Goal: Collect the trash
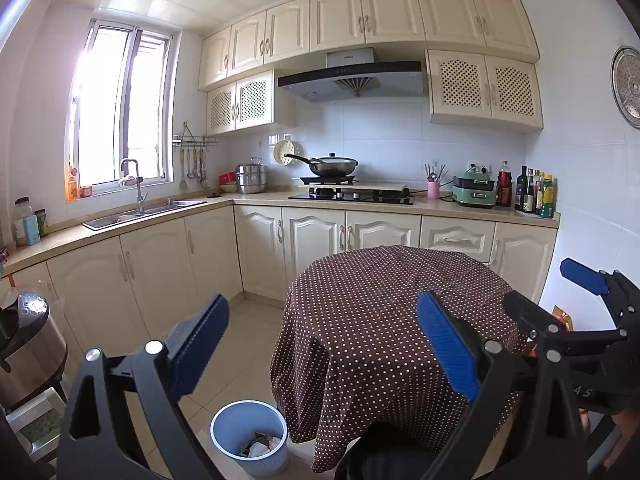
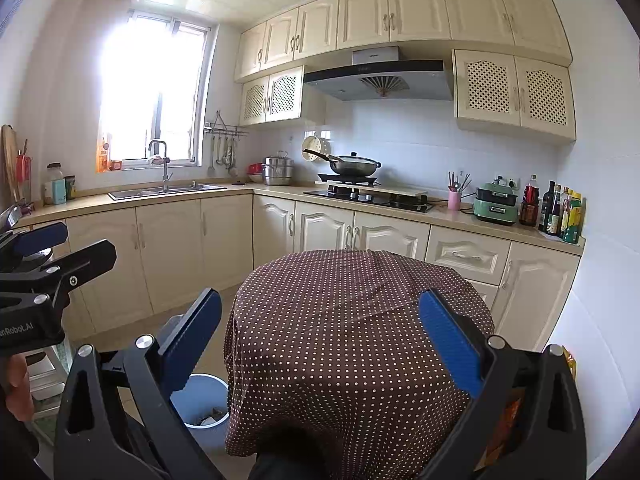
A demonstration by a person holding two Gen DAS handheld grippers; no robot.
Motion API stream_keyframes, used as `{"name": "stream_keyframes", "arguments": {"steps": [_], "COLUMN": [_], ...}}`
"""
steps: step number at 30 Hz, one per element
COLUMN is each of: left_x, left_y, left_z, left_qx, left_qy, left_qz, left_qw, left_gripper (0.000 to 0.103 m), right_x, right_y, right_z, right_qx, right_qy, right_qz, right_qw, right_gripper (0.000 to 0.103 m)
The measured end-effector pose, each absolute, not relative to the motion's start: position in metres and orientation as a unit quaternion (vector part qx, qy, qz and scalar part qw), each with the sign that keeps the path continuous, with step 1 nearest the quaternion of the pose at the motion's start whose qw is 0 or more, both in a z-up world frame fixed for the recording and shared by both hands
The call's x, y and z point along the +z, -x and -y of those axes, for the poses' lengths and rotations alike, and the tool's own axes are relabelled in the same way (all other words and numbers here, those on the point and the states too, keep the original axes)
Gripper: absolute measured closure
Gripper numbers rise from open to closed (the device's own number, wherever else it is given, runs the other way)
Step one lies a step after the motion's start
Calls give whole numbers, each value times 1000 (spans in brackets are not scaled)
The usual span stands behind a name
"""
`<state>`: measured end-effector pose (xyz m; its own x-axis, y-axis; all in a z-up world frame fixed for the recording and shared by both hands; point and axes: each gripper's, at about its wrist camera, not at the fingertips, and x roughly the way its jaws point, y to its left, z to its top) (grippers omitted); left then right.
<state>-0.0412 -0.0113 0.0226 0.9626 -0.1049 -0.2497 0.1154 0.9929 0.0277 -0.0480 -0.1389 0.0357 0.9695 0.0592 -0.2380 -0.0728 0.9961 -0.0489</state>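
Observation:
A blue trash bin (image 1: 250, 436) stands on the floor left of the round table; crumpled trash (image 1: 260, 445) lies inside it. The bin also shows in the right wrist view (image 2: 204, 408), partly behind my right gripper's left finger. My left gripper (image 1: 324, 344) is open and empty, held above the bin and the table's near edge. My right gripper (image 2: 320, 344) is open and empty, held over the table. The right gripper also shows at the right edge of the left wrist view (image 1: 588, 300). The left gripper shows at the left edge of the right wrist view (image 2: 44, 256).
The round table wears a brown polka-dot cloth (image 1: 400, 312). Cream cabinets and a counter (image 1: 264, 200) run along the back and left, with a sink (image 1: 140, 212), stove and wok (image 1: 332, 166). A rice cooker (image 1: 28, 344) stands at the left. Orange packaging (image 1: 562, 318) lies by the right wall.

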Motion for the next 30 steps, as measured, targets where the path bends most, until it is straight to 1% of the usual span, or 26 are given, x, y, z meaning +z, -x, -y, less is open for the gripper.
{"name": "stream_keyframes", "arguments": {"steps": [30], "left_x": [24], "left_y": [41], "left_z": [8], "left_qx": [-56], "left_qy": [-21], "left_qz": [-128], "left_qw": [990], "left_gripper": [10], "right_x": [33], "right_y": [52], "right_z": [135], "right_qx": [31], "right_qy": [28], "right_qz": [-124], "right_qw": [991], "right_gripper": [7]}}
